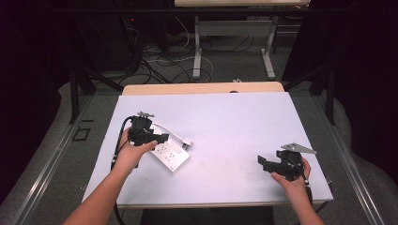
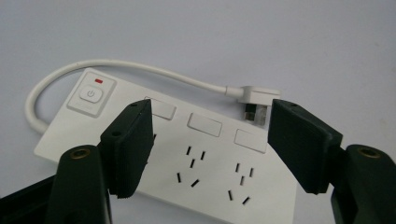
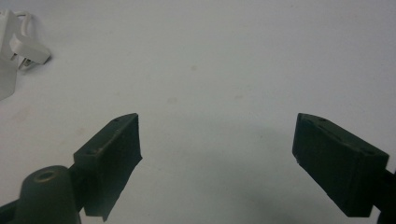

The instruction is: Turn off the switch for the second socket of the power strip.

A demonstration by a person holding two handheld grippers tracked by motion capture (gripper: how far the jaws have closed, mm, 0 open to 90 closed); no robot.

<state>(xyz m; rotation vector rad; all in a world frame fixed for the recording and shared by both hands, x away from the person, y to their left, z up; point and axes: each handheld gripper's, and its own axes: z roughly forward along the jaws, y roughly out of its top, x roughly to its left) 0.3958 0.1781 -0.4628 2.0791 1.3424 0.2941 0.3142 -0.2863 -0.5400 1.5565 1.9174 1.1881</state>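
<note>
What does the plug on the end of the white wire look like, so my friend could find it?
Start at the big white table, then go to the flat white power strip under the left tool. A white cord loops out of its switch end and stops at the plug, lying on the table just beside the strip. It is the only piece with metal prongs.

Power strip's (image 2: 196, 154) near corner cropped
</note>
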